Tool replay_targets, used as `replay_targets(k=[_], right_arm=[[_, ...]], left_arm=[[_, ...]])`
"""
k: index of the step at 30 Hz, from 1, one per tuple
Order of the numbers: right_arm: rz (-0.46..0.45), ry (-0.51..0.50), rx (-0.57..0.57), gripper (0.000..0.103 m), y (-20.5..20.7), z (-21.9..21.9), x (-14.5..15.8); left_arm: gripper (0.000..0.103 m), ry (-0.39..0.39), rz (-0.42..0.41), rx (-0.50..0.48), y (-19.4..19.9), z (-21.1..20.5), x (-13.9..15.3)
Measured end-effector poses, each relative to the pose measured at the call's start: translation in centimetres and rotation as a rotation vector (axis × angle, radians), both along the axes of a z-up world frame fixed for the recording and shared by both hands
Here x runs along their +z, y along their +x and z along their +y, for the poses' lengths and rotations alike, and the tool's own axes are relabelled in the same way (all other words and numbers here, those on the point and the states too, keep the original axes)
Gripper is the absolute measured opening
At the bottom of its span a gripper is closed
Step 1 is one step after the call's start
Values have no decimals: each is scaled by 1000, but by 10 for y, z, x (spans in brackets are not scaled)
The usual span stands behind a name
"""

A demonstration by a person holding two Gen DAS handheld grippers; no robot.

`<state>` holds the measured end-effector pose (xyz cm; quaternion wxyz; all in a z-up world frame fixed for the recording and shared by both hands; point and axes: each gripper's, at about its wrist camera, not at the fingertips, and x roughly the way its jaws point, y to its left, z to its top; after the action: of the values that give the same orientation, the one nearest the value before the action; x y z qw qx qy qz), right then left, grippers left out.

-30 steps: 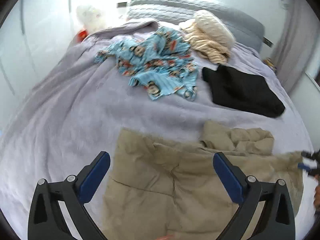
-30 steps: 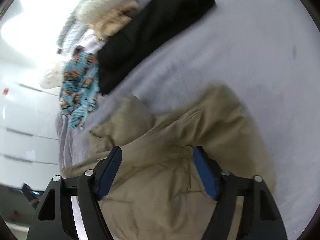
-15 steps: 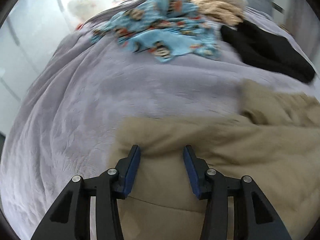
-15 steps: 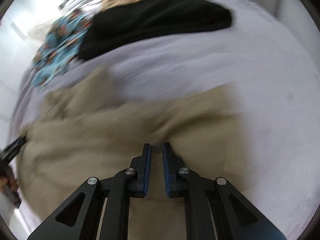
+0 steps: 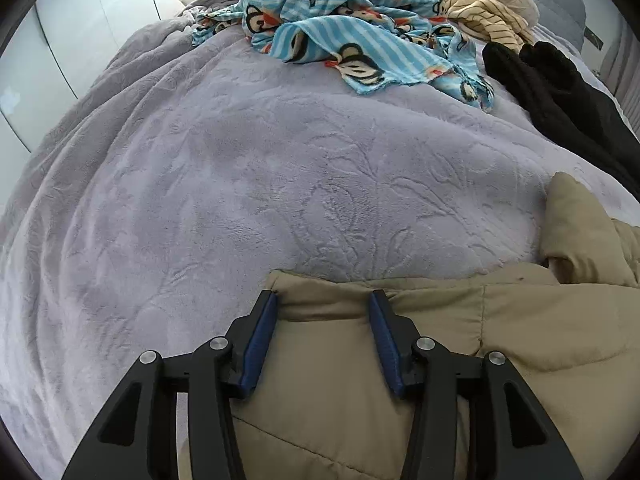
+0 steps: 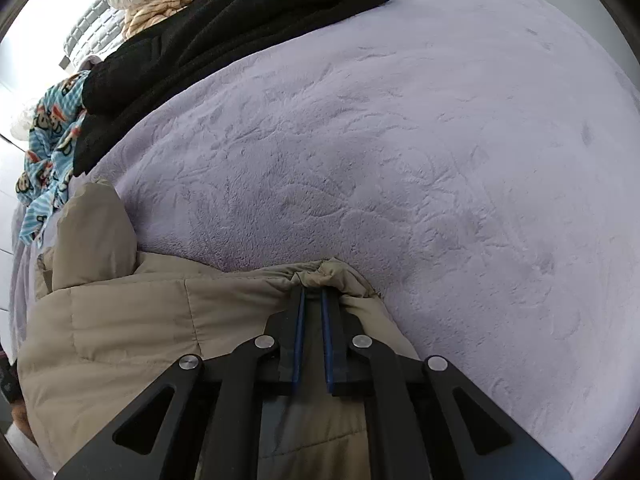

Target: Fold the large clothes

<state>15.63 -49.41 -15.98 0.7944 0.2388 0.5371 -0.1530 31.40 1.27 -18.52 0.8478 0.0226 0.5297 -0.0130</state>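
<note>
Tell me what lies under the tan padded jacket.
The tan padded jacket rests on the lavender plush blanket, visible past its edge. Anything beneath the jacket itself is covered and cannot be seen.

Left tongs (image 5: 323,300): pointing steeply down, jaws part-way apart, pads pressing a fold of the tan jacket (image 5: 460,340).
Right tongs (image 6: 313,294): pointing steeply down, jaws nearly together, pinching the jacket's edge.

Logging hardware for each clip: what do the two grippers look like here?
Both match. The left gripper and right gripper each have matte black angular fingers with triangular cut-outs, round silver pivot pins and blue pads lining the inner faces. No cables, markings or sleeves show in either wrist view.
</note>
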Motion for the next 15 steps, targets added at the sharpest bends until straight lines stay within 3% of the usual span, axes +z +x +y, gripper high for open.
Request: replay_targets(k=[5, 6, 7, 9, 12, 15], right_arm=[[17, -68, 34, 12, -8, 14, 36], [5, -65, 37, 12, -12, 16, 42], [-9, -55, 37, 12, -19, 19, 50], [-31, -29, 25, 12, -35, 22, 61], [-50, 26, 9, 18, -58, 29, 71], [-53, 65, -2, 32, -82, 40, 76]], left_arm=[[50, 21, -8, -12, -23, 16, 40], [55, 23, -10, -17, -29, 19, 46], [75, 24, -11, -22, -37, 21, 52], [88, 21, -35, -28, -58, 27, 65], [88, 1, -18, -54, -88, 30, 72], [88, -10, 31, -72, -113, 28, 68]])
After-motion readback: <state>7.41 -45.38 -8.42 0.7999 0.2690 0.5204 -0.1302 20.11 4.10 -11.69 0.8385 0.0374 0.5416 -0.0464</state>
